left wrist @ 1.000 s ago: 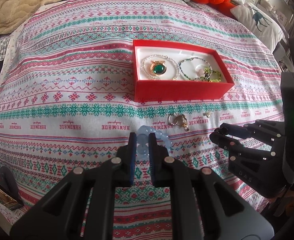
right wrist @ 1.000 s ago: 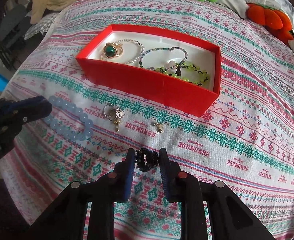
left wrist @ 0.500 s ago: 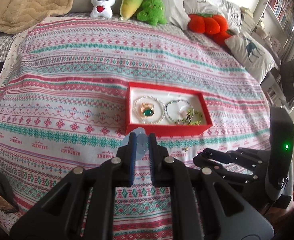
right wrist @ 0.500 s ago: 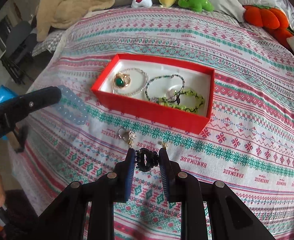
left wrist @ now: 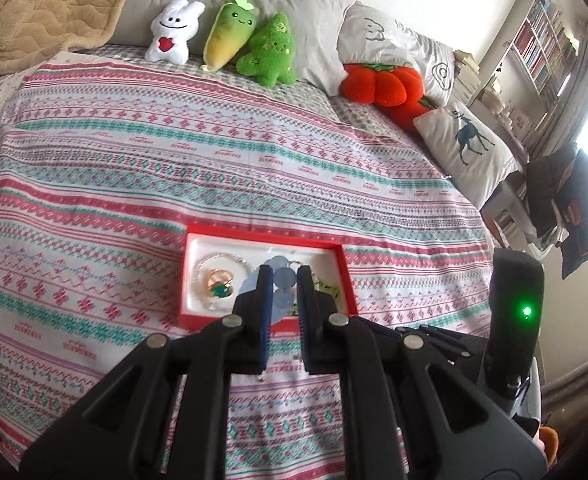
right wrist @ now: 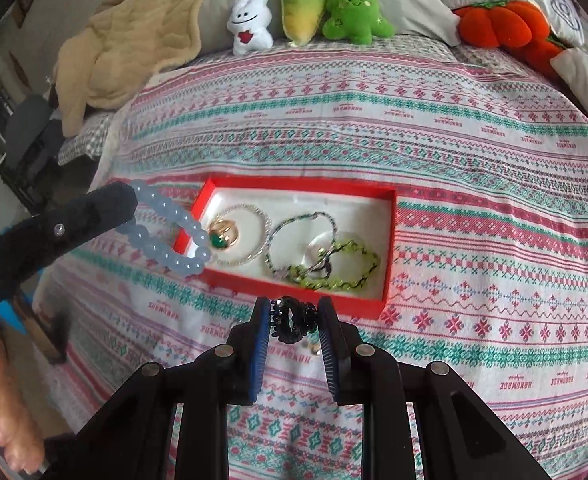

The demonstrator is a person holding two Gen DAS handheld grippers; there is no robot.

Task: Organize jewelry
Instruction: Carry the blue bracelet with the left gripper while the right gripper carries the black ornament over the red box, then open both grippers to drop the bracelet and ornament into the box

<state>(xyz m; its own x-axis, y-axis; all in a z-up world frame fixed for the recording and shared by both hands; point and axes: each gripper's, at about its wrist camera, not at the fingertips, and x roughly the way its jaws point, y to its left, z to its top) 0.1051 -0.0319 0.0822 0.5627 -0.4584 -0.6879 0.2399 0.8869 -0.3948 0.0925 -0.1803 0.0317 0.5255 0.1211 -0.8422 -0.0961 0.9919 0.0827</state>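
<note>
My left gripper [left wrist: 281,276] is shut on a pale blue bead bracelet [left wrist: 281,294] and holds it in the air over the near left part of the red jewelry box [left wrist: 267,240]. In the right wrist view the bracelet [right wrist: 169,228] hangs from the left gripper's fingers [right wrist: 93,212] over the box's left corner [right wrist: 197,210]. My right gripper [right wrist: 294,316] is shut on a small black hair claw [right wrist: 291,318], held above the bedspread just in front of the box. The box holds a gold and green pendant [right wrist: 221,236], a pearl strand, a dark bead bracelet and a green bracelet [right wrist: 334,272].
A small gold earring [right wrist: 313,347] lies on the patterned bedspread [right wrist: 474,140] below the claw. Plush toys [left wrist: 237,36], a red pumpkin cushion [left wrist: 382,80] and pillows line the far edge. A beige blanket [right wrist: 133,28] lies at the back left.
Both grippers have risen and moved toward the box. The blue bracelet went from the bedspread into the air over the box's left end. The claw stays gripped.
</note>
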